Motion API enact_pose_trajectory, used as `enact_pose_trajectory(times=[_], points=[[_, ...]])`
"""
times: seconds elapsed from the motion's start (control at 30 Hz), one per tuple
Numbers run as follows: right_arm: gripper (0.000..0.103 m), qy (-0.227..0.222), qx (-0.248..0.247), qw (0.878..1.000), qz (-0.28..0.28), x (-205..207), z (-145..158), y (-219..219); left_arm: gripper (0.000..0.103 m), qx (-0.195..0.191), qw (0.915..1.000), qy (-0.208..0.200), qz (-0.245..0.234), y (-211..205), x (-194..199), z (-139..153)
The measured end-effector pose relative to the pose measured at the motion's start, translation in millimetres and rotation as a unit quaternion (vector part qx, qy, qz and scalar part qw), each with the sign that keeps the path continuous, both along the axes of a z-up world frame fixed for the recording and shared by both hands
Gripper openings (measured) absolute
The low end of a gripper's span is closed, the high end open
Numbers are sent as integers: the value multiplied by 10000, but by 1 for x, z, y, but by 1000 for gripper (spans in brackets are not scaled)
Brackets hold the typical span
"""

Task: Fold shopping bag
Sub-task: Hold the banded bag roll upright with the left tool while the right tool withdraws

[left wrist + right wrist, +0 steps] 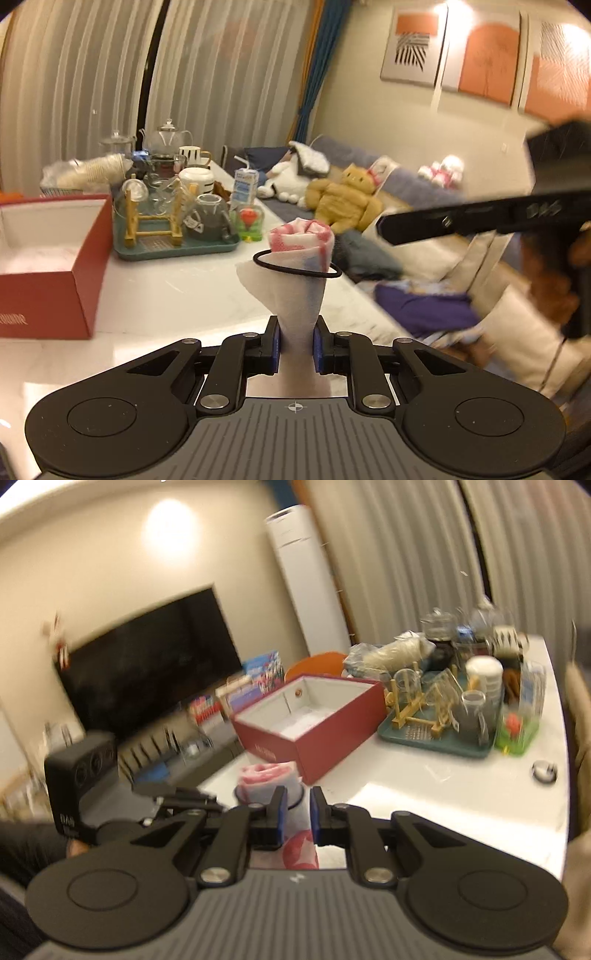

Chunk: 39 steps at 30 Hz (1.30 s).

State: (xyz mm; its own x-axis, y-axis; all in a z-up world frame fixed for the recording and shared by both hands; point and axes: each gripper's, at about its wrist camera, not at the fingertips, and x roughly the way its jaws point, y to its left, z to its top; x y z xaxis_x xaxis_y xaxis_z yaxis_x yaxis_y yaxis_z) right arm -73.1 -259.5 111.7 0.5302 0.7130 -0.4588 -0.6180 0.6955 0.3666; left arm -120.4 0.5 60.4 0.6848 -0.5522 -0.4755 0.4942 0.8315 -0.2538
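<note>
Tabletop (177, 291), white and marbled, carries everything else. Toward its far side from the bag sits an open red box (70, 291), with a green tray (177, 251) of glassware beside the box. Nearer than the box, the rolled shopping bag (299, 295), white with pink print, stands upright above the tabletop, a black elastic band (295, 267) looped around it. The left gripper (297, 343) pinches its lower end. The right gripper (297, 818) stands narrowly parted around the same bag; whether its pads press cannot be told.
</note>
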Motion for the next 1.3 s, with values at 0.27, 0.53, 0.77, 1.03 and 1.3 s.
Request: enact_pose_trajectory(times=[0.27,0.53,0.77,1.03,1.3], points=[[13,525,1365,9892,67,14,10,-31,17,-427,9955,-704,-464,18,-11,23],[24,527,1399,9825,1115,20,42,-32,17,604,9812,-1537,-995,-5,-34,25],[5,1021,1467,9751,1315,30,38,-43,17,822,9697,-1817,-1413,-11,-46,26],[31,1604,1355,9569,2006,42,37,-50,17,974,9566,-2043,-1836,-22,-75,51],[4,2436,720,9331,2544,42,26,-45,17,1169,9419,-2236,-2217,-36,-90,59]])
